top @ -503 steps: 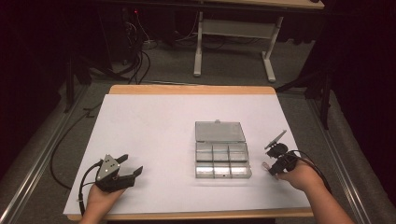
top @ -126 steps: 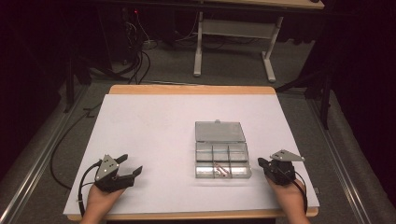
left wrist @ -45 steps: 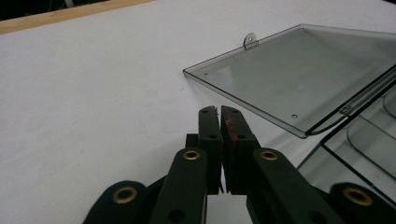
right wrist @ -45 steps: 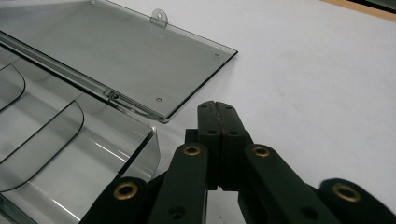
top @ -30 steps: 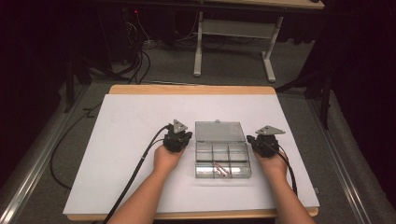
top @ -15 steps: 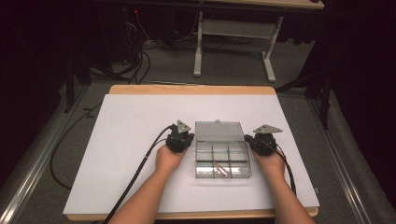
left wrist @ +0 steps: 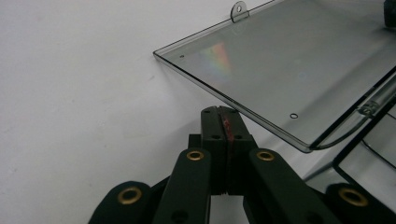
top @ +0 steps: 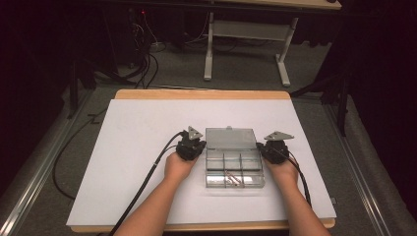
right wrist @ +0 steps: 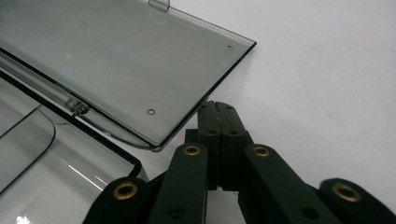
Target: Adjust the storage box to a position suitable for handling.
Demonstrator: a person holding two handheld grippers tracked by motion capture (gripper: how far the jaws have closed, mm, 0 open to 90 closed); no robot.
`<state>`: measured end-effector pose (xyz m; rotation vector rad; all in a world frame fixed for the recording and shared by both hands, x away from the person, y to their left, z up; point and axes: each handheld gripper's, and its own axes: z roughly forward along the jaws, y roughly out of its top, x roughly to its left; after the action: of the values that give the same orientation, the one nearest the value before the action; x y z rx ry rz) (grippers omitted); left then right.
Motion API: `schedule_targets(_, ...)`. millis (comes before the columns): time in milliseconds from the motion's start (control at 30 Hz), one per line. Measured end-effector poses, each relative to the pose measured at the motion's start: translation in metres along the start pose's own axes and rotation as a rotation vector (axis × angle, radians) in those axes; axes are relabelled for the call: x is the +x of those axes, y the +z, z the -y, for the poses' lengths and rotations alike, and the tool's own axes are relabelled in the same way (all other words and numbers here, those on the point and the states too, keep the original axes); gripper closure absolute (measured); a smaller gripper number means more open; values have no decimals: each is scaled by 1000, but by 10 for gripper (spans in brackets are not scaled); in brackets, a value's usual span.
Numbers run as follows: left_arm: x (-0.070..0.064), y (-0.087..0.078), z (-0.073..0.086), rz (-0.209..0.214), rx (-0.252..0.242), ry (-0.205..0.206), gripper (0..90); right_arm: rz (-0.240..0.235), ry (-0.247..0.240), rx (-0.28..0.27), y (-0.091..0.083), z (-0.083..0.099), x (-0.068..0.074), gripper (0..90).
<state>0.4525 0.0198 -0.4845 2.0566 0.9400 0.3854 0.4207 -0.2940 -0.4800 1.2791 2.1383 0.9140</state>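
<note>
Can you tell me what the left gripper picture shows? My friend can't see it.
The left gripper, its two black jaws pressed shut, sits just under the edge of a clear plastic lid that is lifted open. White table lies behind, and the lid has a small tab on its far edge.

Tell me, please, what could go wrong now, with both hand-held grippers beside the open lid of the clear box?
1. Both the left hand-held gripper and the right hand-held gripper are shut and sit at the edges of the open lid, not gripping it. If they try to lift it, it may slip off the closed jaws.
2. A push from one side alone could slide the clear box on the white sheet.
3. A jolt might shake the small parts out of the front compartment.
</note>
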Motion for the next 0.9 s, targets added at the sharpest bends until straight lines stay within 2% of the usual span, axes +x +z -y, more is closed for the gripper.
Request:
schedule_targets(200,-2,3,-2,2,20,15,893,-1,4,1,1,-1,-1,900)
schedule_targets(333,-2,4,-3,0,24,8,892,-3,2,4,2,-1,-1,900)
schedule_targets(900,-8,2,-3,10,-43,15,899,-7,5,-26,0,-2,-2,900)
